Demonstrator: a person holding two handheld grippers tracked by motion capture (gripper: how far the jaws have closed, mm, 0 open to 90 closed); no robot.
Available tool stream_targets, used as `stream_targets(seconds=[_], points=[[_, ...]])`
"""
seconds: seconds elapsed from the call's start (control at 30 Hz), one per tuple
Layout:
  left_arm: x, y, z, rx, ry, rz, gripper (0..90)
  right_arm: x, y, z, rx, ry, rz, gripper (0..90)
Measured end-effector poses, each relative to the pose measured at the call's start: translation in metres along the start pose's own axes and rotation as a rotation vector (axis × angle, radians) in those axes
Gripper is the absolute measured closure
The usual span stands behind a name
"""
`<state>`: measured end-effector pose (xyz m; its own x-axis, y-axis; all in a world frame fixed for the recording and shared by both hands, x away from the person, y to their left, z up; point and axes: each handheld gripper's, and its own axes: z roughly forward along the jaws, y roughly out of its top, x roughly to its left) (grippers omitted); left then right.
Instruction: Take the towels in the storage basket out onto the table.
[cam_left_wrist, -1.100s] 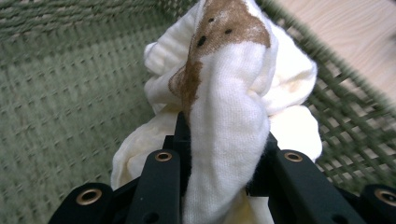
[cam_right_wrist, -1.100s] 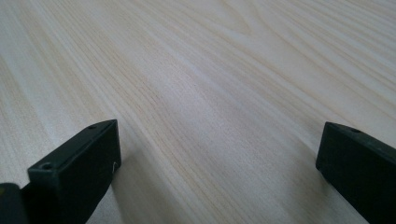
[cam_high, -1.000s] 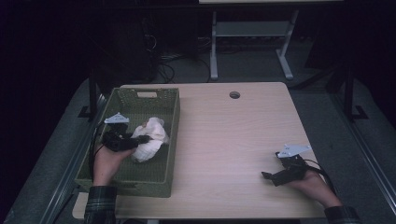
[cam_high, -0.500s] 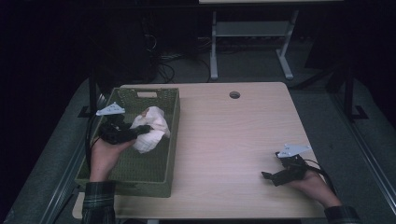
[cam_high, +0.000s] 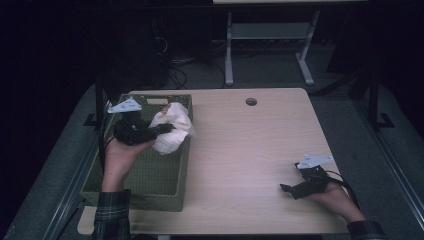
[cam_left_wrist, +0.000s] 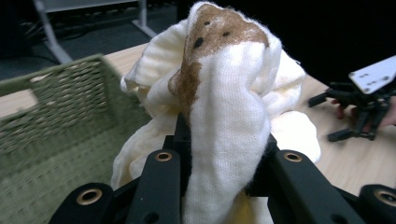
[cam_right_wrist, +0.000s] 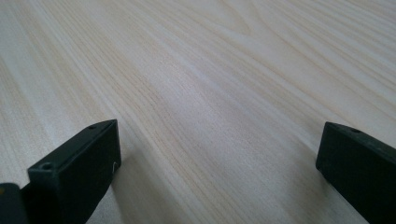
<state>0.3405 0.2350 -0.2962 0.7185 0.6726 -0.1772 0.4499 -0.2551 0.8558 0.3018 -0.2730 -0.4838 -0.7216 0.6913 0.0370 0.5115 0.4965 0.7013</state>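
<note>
Pale wood table (cam_high: 240, 150) carries a green woven basket (cam_high: 150, 185) at its left, above which the left gripper (cam_high: 167, 128) pinches a bunched cream cloth (cam_high: 172, 127) with a brown patch. Clearing the basket's rim before swinging tableward looks wise, grip kept firm, while the right gripper (cam_high: 286, 188) rests spread and empty on the wood.

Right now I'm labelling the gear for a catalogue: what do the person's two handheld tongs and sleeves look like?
Both are black two-jaw tongs. The left tongs and right tongs each carry a pale grey three-cornered plate on top, and a black cable trails from each. Round brass-coloured rivets dot the left one's arms. The person wears dark plaid sleeves with buttoned-looking cuffs.
</note>
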Motion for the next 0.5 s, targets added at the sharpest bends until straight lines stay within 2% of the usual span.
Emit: stream_targets(seconds=[0.5], points=[[-0.034, 0.018, 0.028, 0.009, -0.078, 0.047, 70.7, 0.000, 0.000, 0.000, 0.000, 0.000, -0.001, 0.0]])
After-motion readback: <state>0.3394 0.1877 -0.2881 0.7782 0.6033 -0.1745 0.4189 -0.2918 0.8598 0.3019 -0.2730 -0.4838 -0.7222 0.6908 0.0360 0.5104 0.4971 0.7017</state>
